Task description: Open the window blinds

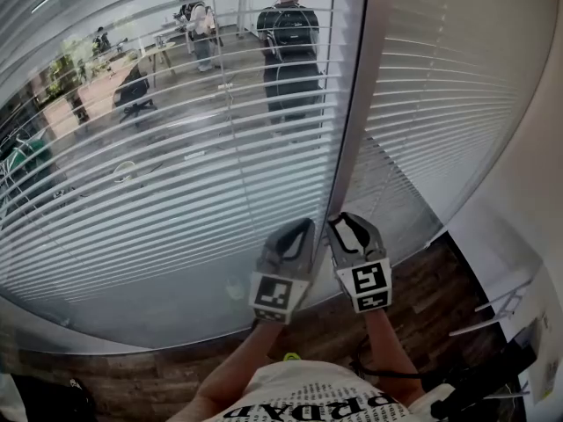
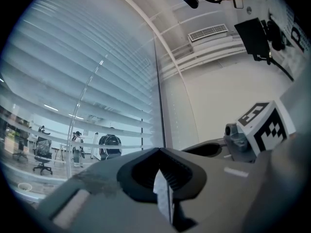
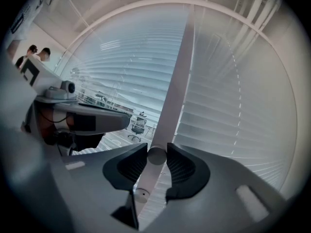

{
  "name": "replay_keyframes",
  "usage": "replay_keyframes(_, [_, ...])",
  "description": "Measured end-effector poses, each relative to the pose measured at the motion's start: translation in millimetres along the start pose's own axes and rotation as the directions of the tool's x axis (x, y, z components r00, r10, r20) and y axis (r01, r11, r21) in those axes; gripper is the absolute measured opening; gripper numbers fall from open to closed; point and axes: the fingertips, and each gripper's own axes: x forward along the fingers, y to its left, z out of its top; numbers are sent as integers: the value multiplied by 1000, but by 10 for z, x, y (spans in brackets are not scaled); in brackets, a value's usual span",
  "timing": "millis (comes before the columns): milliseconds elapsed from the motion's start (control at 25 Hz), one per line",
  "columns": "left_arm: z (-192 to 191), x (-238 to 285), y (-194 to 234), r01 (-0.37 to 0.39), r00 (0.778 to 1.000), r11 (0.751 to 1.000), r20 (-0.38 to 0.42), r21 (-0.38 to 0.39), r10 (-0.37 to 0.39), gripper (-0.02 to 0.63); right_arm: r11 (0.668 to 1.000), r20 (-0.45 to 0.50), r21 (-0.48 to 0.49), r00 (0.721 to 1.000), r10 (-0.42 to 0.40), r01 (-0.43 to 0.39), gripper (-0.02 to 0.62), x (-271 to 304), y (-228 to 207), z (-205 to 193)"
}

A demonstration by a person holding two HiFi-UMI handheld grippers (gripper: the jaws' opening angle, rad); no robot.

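Observation:
Two white slatted blinds hang either side of a pale window post (image 1: 356, 121). The left blind (image 1: 176, 174) has its slats turned level, so the room beyond shows through. The right blind (image 1: 449, 104) has its slats closed. Both grippers sit side by side at the foot of the post. My right gripper (image 1: 345, 222) (image 3: 156, 160) is shut on a white round rod (image 3: 156, 154) that hangs in front of the post. My left gripper (image 1: 299, 229) (image 2: 163, 191) has its jaws together; only a thin pale sliver shows between the pads, and I cannot tell what it is.
Below the window lies a dark wooden floor (image 1: 422, 297). A white wall (image 1: 528, 200) closes in on the right. Beyond the glass, people (image 1: 288, 33) stand among desks and office chairs (image 1: 132, 90). A dark object (image 1: 484, 385) lies at the lower right.

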Motion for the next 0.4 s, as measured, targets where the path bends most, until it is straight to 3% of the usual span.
replay_keyframes(120, [51,19,-1,-8,999,1000,37,-18,8,-6,1000,4,-2,1000,2,-2,121,6,-3,4])
replay_keyframes(240, [-47,15,-11,7,1000,1000,-27,9,-7,-6,1000,6,-4,1000,1,-1,121,14,-13,-5])
replay_keyframes(400, [-77,22,-28,15,999,1000,-41,14,-14,-6,1000,9,-2,1000,4,-4,121,19,-20,-8])
